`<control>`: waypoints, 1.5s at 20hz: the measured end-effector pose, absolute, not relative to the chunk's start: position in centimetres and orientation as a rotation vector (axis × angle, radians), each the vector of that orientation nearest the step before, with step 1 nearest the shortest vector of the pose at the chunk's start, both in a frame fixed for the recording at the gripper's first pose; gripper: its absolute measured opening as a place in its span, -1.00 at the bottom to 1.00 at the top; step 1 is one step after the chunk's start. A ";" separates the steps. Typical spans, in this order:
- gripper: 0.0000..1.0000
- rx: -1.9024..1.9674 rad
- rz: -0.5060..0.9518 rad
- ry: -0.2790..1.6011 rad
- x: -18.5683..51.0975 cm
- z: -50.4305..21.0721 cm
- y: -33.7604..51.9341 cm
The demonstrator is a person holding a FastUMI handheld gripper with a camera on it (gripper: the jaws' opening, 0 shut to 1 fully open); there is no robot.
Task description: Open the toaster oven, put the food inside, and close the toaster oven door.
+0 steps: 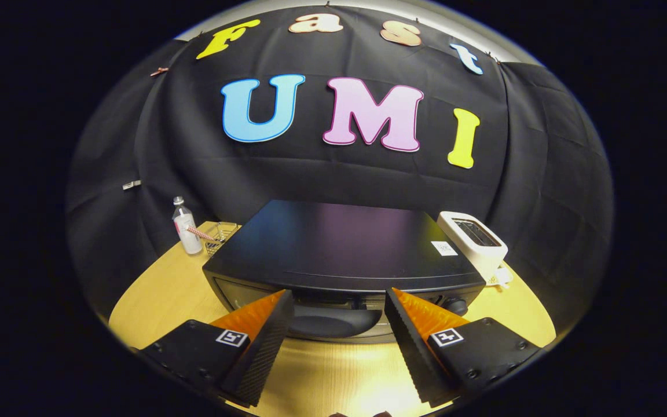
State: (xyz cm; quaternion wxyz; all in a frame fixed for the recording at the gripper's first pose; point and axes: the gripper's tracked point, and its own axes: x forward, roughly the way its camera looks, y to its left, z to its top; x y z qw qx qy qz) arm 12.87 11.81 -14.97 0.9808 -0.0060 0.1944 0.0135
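Two fingers point(275, 324) spread wide, nothing between; black toaster oven point(339, 246) just ahead, door closed.

Light: bright overhead, glare patch on the table point(368, 399) at its near edge.
Reflection: blue and pink sheen on the oven point(333, 243) top.
Distortion: strong fisheye bowing at the rim.
Focus: sharp throughout.

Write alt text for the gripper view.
The open gripper hovers at the closed toaster oven's door handle, fingers apart and touching nothing. A bottle stands behind the oven on one side, a white toaster on the other.
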 end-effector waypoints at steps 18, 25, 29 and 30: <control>0.93 0.032 0.030 0.429 10.0 -17.2 12.1; 0.92 0.015 0.043 0.447 6.6 -18.5 12.1; 0.92 0.006 0.071 0.481 4.3 -20.2 12.1; 0.92 0.003 0.077 0.496 3.6 -20.7 12.1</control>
